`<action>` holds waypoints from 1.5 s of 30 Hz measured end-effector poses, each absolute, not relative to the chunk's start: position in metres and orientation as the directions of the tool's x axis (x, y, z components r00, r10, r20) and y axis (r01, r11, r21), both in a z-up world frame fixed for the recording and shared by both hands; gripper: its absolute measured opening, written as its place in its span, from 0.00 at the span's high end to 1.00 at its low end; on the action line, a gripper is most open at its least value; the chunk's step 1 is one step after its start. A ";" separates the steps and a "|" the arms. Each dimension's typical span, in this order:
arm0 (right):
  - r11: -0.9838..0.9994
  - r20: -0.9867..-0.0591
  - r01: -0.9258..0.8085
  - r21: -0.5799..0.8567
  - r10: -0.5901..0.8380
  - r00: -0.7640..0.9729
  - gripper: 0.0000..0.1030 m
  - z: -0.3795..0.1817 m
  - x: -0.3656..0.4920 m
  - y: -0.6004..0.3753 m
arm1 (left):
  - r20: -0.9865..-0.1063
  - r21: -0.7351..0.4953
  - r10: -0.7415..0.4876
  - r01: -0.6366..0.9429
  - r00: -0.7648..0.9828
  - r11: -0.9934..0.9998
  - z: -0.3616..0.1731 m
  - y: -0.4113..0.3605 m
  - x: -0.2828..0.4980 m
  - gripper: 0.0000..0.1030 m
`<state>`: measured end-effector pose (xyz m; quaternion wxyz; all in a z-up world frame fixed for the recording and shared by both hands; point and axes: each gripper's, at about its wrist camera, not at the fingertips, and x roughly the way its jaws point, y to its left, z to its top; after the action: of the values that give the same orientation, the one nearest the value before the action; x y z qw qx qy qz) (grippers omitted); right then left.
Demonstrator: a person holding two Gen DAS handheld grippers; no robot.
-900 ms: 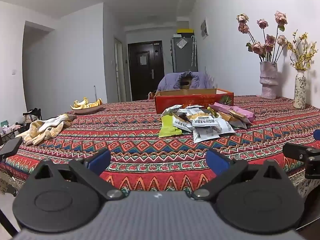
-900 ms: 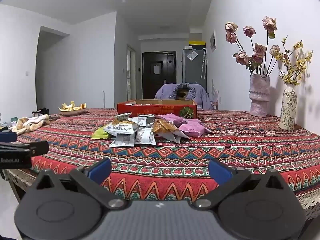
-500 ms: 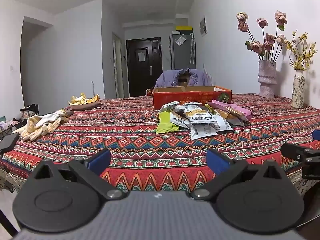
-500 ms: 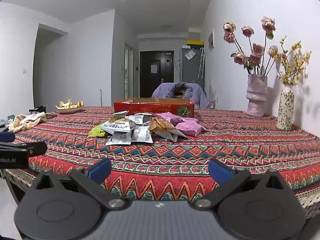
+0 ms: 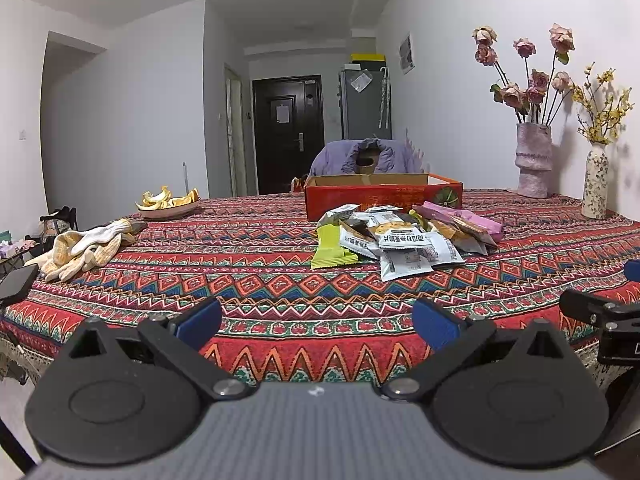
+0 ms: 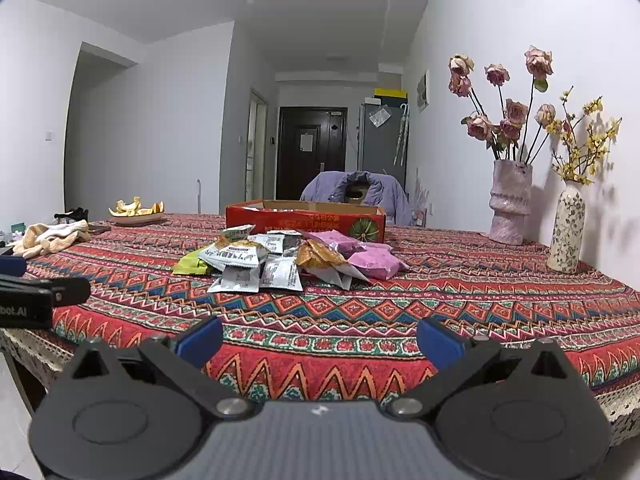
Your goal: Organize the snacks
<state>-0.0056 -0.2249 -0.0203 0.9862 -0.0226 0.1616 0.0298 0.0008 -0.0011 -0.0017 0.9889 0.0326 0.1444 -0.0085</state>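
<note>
A pile of snack packets [image 5: 400,236] lies on the patterned tablecloth, with a green packet [image 5: 330,246] at its left and pink packets [image 5: 468,218] at its right. It also shows in the right wrist view [image 6: 280,260]. An open red cardboard box [image 5: 380,196] stands just behind the pile, also in the right wrist view [image 6: 306,218]. My left gripper [image 5: 316,322] is open and empty at the table's near edge. My right gripper [image 6: 318,340] is open and empty at the near edge, to the right of the left one.
Cream gloves [image 5: 80,246] and a phone [image 5: 16,286] lie at the left. A dish of fruit peel [image 5: 168,202] sits at the far left. Two vases of flowers [image 5: 534,160] [image 5: 596,184] stand by the right wall. A chair with purple jacket [image 5: 364,160] is behind the table.
Both grippers have dipped slightly and edged toward the table; the pile looks a little nearer. Jaws stay open. Nothing on the table has moved.
</note>
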 end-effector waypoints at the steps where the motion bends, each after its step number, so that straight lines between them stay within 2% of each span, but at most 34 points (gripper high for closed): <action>1: 0.997 -0.320 -0.065 -0.035 0.051 0.946 0.00 -0.020 -0.006 -0.225 | -0.287 0.062 -0.007 0.026 0.958 0.998 -0.002 -0.001 0.001 0.00; 45: 0.998 -0.323 -0.066 -0.018 0.057 0.945 0.00 -0.022 -0.003 -0.228 | -0.292 0.079 0.001 0.023 0.956 0.997 0.002 -0.004 0.001 0.00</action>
<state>-0.0029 -0.2284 -0.0221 0.9860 -0.0145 0.1632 0.0312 0.0008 -0.0044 0.0024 0.9882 0.0410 0.1477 -0.0055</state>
